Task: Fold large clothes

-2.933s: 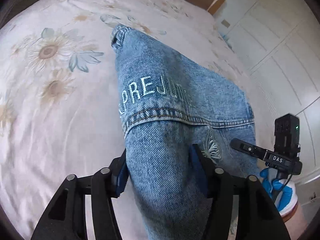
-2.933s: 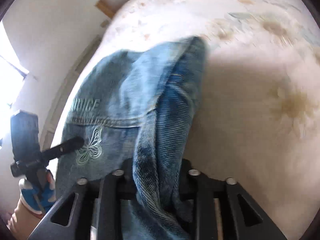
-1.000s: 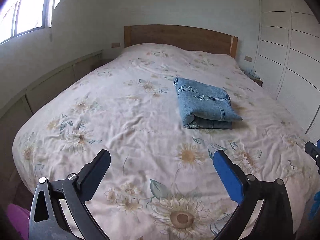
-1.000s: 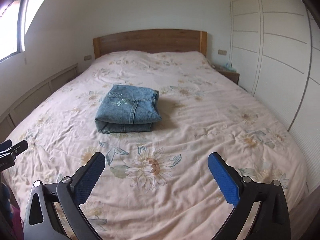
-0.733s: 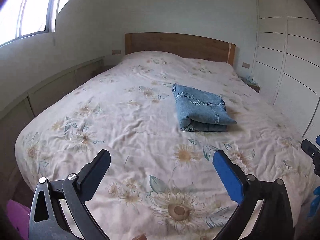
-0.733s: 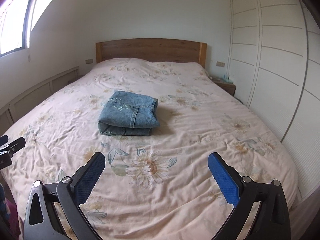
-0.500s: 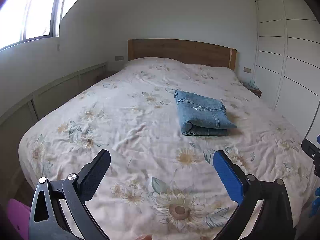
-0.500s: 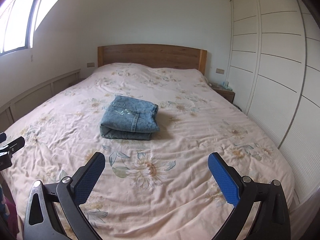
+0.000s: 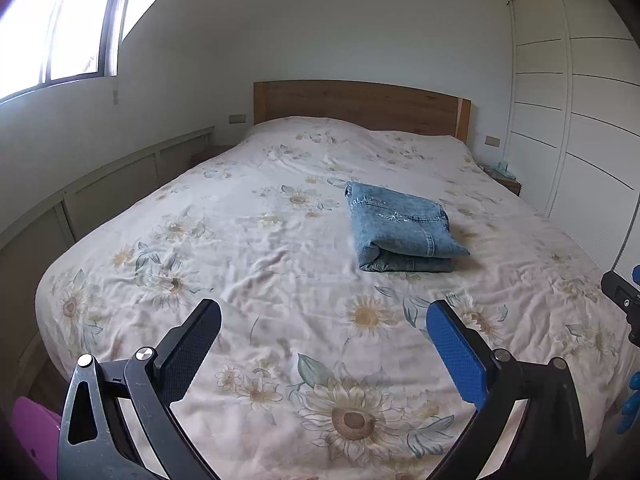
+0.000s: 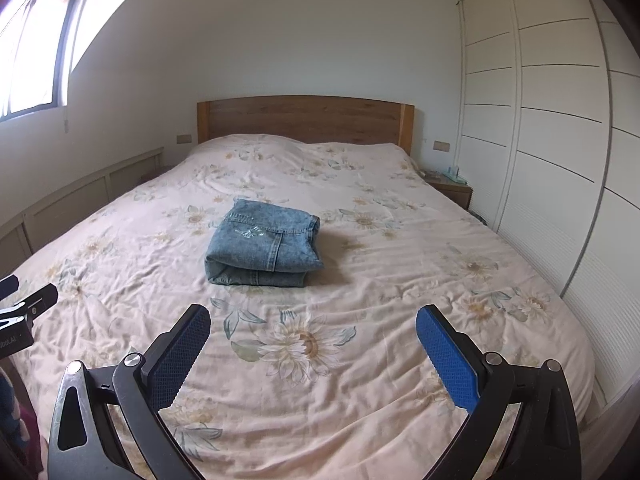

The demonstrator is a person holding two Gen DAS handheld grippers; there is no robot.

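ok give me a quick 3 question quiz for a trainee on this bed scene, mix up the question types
1. True or false: the left gripper holds the folded denim garment.
2. Multiple choice: the garment lies on A) the nightstand B) the floral bedspread C) the floor.
3. Fill in: both grippers' jaws stand ____.

Key: 1 false, it is empty, like the right gripper, well short of the garment. 2 B. 3 open.

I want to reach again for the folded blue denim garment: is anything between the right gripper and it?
Nothing visible: only bare floral bedspread lies between the open right gripper and the folded blue denim garment.
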